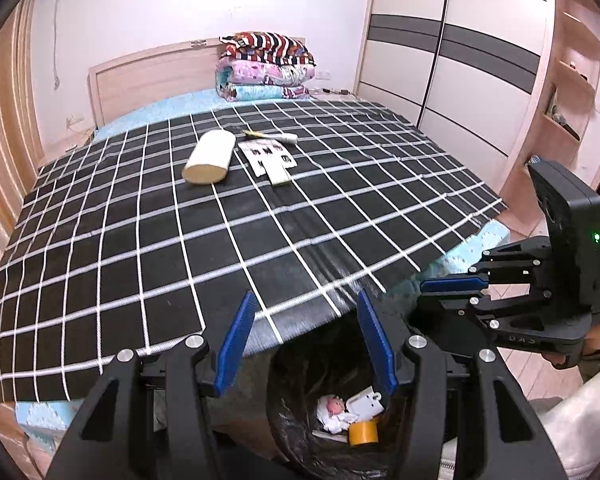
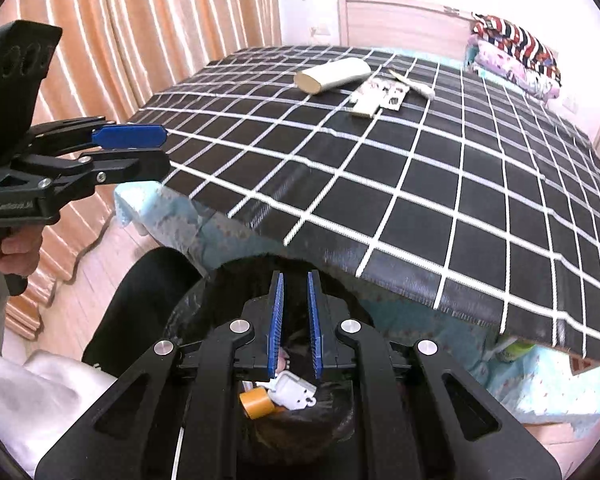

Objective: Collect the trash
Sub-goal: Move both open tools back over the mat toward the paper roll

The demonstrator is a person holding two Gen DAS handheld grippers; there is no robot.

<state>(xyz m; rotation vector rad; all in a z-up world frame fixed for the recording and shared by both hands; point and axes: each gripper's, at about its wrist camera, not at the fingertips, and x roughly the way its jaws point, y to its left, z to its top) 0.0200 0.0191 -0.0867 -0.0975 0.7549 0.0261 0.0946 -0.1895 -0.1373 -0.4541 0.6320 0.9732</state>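
A: Where do things stand?

B: The left gripper (image 1: 306, 344) hangs with its jaws apart and nothing between them; the right gripper (image 2: 296, 328) is clenched nearly to touching, and I see nothing pinched in it. Both hover just above the trash bin (image 1: 284, 400), which sits directly below and slightly ahead of them at the foot of the bed (image 1: 480, 244).

A: And the trash?

B: Some is already in the bin: a yellow tape roll (image 1: 363, 432), a white plastic piece (image 1: 366, 402) and crumpled paper (image 1: 334, 412). The rest lies well ahead of both grippers, far up the checked bedspread (image 1: 140, 260): a cream-coloured roll (image 1: 210, 156), a printed card (image 1: 270, 156) just beside it, and a thin tube (image 1: 276, 136) beyond that (3 items by my count, though something small may be tucked under the card).

A: What could go wrong?

B: Reach, mainly. Those pieces sit far forward, so leaning in could knock the bin over with a leg or a sleeve. The card lies flat on soft fabric; a gripper might pinch the bedspread along with it and drag the other pieces. The roll looks wide, and the half-spread left jaws may need to widen first or they will shove it away.
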